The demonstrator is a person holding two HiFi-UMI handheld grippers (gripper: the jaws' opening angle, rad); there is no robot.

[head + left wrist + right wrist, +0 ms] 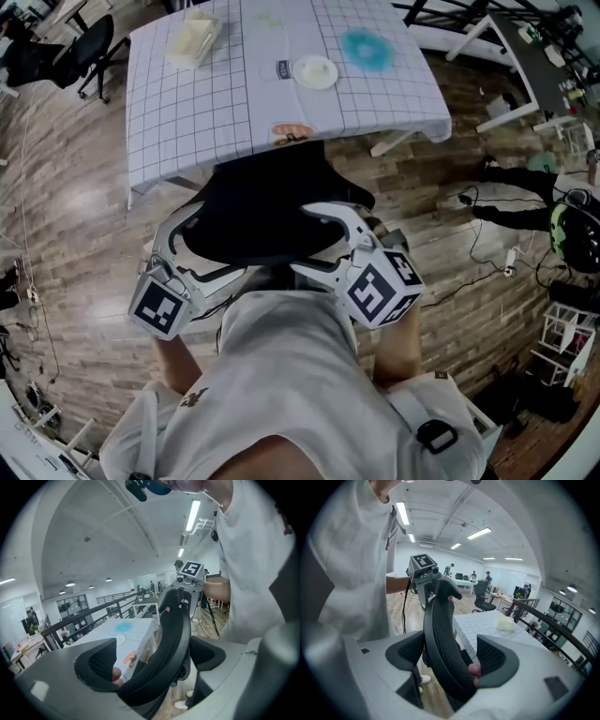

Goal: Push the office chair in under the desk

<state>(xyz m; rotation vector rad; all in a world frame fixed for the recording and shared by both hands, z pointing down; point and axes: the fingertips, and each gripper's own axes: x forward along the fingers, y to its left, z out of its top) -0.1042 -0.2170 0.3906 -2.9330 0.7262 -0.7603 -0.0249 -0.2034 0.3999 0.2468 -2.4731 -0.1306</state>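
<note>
The black office chair [253,211] stands at the near edge of the desk [187,112], which wears a white checked cloth; its seat is partly under the desk. My left gripper [192,246] clasps the backrest's left edge and my right gripper [323,241] its right edge. In the left gripper view the curved mesh backrest [173,639] runs between the jaws of the left gripper [154,663]. The right gripper view shows the backrest [440,639] held between the pads of the right gripper [450,658].
On the desk lie a white plate [315,71], a blue round thing [364,49] and a cream box [192,42]. Another black chair [89,47] stands far left. Cables and dark gear [525,202] spread over the wooden floor at right.
</note>
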